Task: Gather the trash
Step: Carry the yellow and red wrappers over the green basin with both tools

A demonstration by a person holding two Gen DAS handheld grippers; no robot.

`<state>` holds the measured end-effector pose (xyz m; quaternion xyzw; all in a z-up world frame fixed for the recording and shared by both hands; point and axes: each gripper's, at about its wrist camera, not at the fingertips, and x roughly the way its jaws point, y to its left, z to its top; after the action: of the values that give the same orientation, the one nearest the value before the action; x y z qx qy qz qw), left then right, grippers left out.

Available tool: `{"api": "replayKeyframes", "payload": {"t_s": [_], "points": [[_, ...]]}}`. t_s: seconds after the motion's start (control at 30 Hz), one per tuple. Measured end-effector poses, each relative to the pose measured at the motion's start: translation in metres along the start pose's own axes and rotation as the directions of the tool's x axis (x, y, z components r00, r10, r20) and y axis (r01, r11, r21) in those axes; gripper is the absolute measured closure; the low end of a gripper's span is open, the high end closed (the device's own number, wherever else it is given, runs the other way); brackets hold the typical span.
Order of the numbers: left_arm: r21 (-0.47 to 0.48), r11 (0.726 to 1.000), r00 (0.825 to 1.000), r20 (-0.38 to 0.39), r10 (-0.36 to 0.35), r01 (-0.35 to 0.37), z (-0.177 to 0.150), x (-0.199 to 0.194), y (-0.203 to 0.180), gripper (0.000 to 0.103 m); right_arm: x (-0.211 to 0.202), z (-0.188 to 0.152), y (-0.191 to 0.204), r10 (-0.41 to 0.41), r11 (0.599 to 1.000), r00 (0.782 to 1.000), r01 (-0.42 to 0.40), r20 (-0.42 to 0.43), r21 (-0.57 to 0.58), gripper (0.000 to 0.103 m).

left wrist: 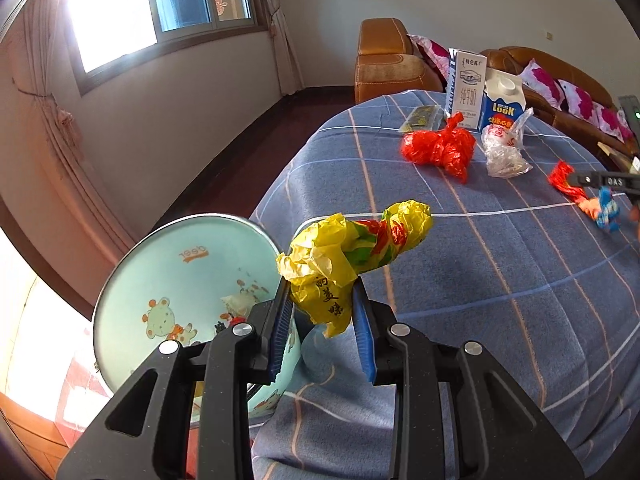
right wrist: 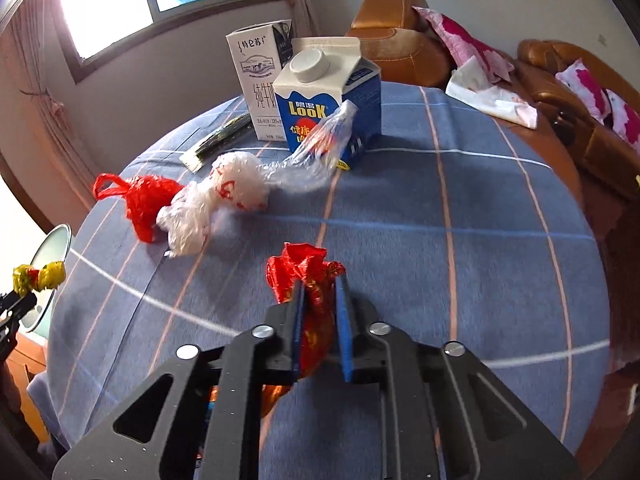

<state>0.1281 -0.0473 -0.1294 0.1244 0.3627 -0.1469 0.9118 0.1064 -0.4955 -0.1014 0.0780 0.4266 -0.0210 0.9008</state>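
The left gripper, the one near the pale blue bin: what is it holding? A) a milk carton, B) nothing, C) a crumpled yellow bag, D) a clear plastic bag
C: the left gripper has its blue pads pressed on a crumpled yellow bag, lifted beside the open bin, while the cartons and the clear bag lie farther off on the table.

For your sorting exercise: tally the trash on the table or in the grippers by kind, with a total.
Cartons: 2 (white carton, blue carton)
Bags: 3 (red bag, white bag, yellow bag)
Wrappers: 2 (red wrapper, dark wrapper)
Total: 7
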Motion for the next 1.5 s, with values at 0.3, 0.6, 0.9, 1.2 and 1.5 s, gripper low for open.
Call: {"api": "replayKeyframes", "payload": {"t_s": [0.3,0.6,0.9,1.2,1.5], "points": [[-0.026,0.998,0.998,0.018,0.055,-0.054,-0.008,-0.023,0.022,0.074,-0.040,-0.018,0.021,0.040,0.997,0.992,-0.048,0.123,0.065,0.097],[-0.048,0.978,0.979,0.026,0.205,-0.203,-0.011,-0.039,0.053,0.074,-0.067,0.008,0.073,0.145,0.988,0.966,-0.154,0.215,0.026,0.097],[-0.061,0.938,0.940,0.010,0.341,-0.340,-0.015,-0.045,0.086,0.074,-0.053,0.028,0.146,0.233,0.972,0.942,-0.223,0.242,-0.069,0.097],[-0.064,0.904,0.906,-0.013,0.424,-0.424,-0.021,-0.044,0.112,0.074,-0.036,0.039,0.200,0.292,0.953,0.933,-0.265,0.213,-0.146,0.097],[-0.063,0.881,0.884,-0.036,0.467,-0.468,-0.026,-0.039,0.128,0.074,-0.020,0.043,0.241,0.319,0.935,0.930,-0.277,0.181,-0.222,0.097]]}}
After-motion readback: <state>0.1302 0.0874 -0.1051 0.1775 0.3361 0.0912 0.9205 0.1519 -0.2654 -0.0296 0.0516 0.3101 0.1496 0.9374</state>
